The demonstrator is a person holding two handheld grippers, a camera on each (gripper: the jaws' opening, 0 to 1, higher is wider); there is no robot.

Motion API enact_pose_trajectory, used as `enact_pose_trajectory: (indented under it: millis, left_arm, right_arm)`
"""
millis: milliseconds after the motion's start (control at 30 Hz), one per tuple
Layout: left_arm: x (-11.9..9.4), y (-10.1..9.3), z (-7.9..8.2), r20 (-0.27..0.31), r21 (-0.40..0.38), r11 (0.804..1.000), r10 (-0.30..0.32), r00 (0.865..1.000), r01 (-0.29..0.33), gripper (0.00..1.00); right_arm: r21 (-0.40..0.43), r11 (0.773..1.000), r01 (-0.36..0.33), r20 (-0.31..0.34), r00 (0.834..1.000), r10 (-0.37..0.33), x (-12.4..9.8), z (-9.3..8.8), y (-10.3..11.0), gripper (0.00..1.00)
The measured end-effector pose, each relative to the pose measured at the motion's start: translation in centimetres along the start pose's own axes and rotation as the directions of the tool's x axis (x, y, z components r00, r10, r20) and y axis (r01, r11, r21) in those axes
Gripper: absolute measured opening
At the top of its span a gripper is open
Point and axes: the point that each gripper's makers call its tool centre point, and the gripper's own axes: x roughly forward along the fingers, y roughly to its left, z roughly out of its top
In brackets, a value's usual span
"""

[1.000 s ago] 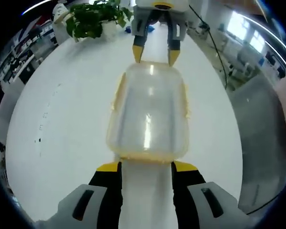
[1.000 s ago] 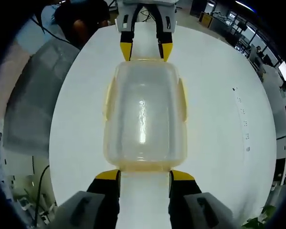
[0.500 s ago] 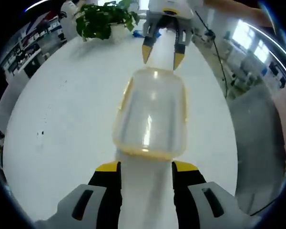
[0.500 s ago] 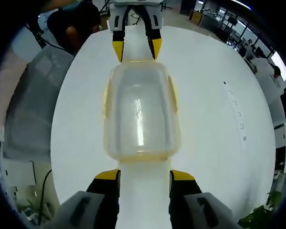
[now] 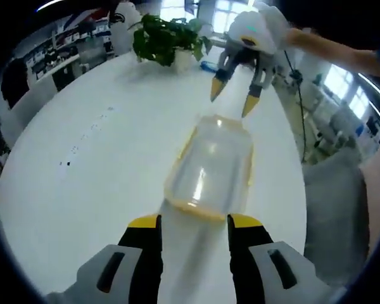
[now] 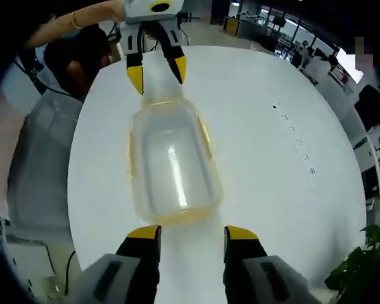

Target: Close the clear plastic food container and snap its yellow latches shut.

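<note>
Container (image 5: 212,166) with yellow latches (image 5: 185,144) rests lid-on on the white surface (image 5: 95,164), between my two claws. Left claw (image 5: 193,221) open, holding nothing, just short of its near end. Right claw (image 6: 191,233) likewise open, empty, at the opposite end. Potted plant (image 5: 168,39) beyond.

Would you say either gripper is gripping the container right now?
No: in the left gripper view the left gripper is open just short of the container, and the right gripper is open beyond its far end.
</note>
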Motion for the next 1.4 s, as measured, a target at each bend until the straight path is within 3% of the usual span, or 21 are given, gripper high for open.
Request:
enact_pose_trajectory:
  millis: [100, 267, 433, 900, 1133, 1400]
  left_arm:
    - [0.1, 0.2, 0.6, 0.056, -0.092, 0.996, 0.022, 0.998, -0.017, 0.37]
    - [0.2, 0.8, 0.4, 0.083, -0.160, 0.986, 0.059, 0.995, -0.045, 0.37]
    - [0.4, 1.4, 0.6, 0.133, -0.272, 0.959, 0.118, 0.984, -0.079, 0.36]
    - [2.1, 0.9, -0.4, 0.112, -0.346, 0.933, 0.149, 0.983, -0.102, 0.37]
    - [2.7, 0.9, -0.8, 0.104, -0.369, 0.923, 0.155, 0.982, -0.107, 0.36]
    - [3.1, 0.4, -0.5, 0.122, -0.390, 0.917, 0.143, 0.982, -0.085, 0.35]
  right_arm:
    - [0.095, 0.995, 0.009, 0.058, 0.998, -0.015, -0.1, 0.8, -0.2, 0.36]
    - [0.189, 0.982, 0.022, 0.103, 0.994, -0.042, 0.0, 1.2, -0.1, 0.36]
    - [0.265, 0.963, 0.041, 0.117, 0.990, -0.075, 0.3, 1.2, -0.1, 0.36]
    - [0.380, 0.923, 0.053, 0.096, 0.991, -0.096, 1.3, 0.0, 0.4, 0.37]
    - [0.451, 0.891, 0.045, 0.122, 0.986, -0.111, 1.4, 0.0, 0.1, 0.37]
    - [0.476, 0.879, 0.044, 0.119, 0.986, -0.113, 1.6, -0.4, 0.1, 0.36]
